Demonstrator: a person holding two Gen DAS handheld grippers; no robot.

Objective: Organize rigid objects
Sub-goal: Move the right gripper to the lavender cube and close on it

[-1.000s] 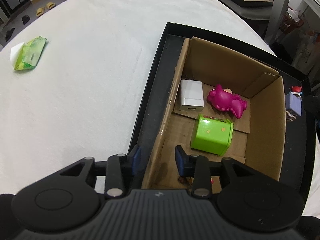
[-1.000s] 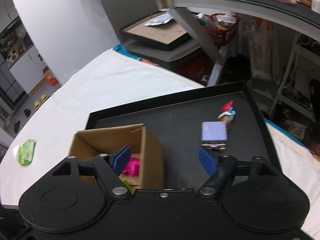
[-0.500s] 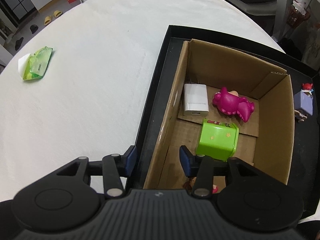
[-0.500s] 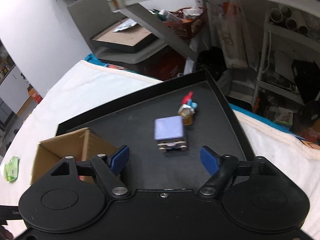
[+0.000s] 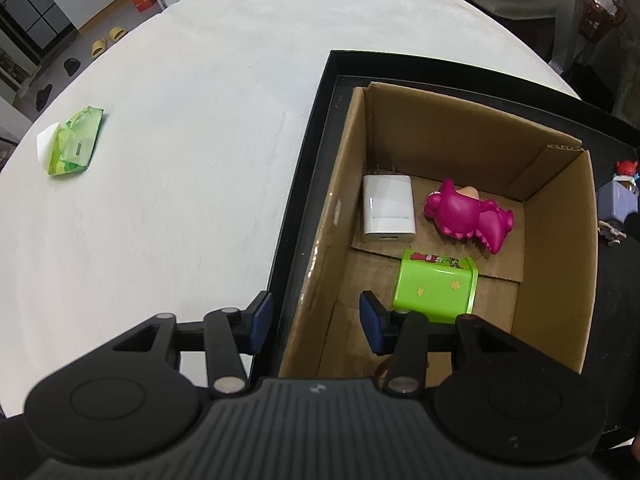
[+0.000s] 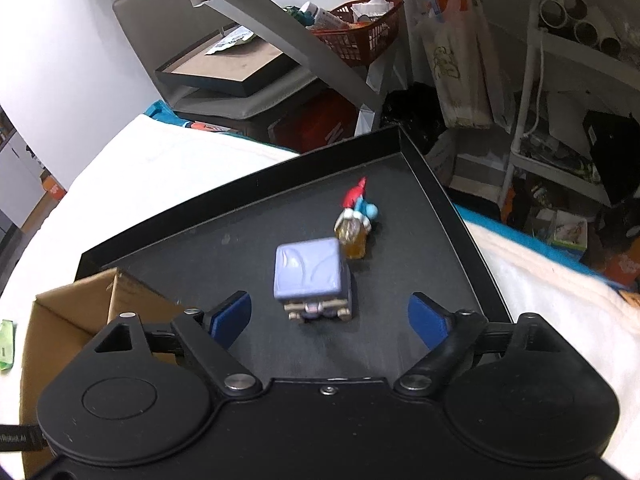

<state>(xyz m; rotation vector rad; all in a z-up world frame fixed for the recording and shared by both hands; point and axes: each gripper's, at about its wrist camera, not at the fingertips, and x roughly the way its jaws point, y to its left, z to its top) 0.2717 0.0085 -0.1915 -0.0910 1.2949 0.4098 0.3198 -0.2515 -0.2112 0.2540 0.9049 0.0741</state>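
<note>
nearby, lilac block toy [image 6: 310, 276] blurry, cardboard box [image 5: 556, 264] beside, right gripper [image 6: 330, 314] and left gripper [image 5: 310, 322] jaws spread empty

Bare tray floor [image 6: 400, 264] flanks purple block toy [image 6: 310, 272]; small figurine [image 6: 356, 220] just behind, cardboard box [image 6: 76, 312] left.

White-covered tabletop [image 5: 180, 184] carries a black tray [image 5: 298, 184] at 3 o'clock and a green packet [image 5: 75, 147] at 9 o'clock, well apart.
</note>
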